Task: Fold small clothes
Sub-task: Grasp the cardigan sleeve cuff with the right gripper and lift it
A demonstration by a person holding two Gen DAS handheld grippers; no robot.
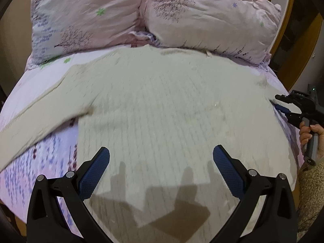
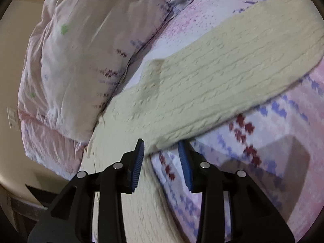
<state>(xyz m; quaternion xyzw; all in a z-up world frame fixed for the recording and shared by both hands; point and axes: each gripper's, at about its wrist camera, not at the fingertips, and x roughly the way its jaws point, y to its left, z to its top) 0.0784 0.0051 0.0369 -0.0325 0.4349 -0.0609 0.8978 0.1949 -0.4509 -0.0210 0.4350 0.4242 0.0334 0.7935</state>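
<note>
A cream knitted sweater [image 1: 162,105] lies spread flat on the bed, its left sleeve [image 1: 40,121] stretched out to the left. My left gripper [image 1: 161,151] hovers open above the sweater's lower body, holding nothing. My right gripper [image 1: 280,105] is at the sweater's right edge. In the right wrist view the right gripper [image 2: 161,144] stands partly open around the underarm edge where the right sleeve [image 2: 232,64] meets the body [image 2: 129,133]; the jaws straddle the fabric without pinching it.
Two pink floral pillows [image 1: 91,14] [image 1: 208,14] lie at the head of the bed. The pink patterned sheet [image 1: 36,172] covers the mattress. A wooden headboard [image 1: 287,20] rises at the right. A cream wall [image 2: 12,64] is beside the bed.
</note>
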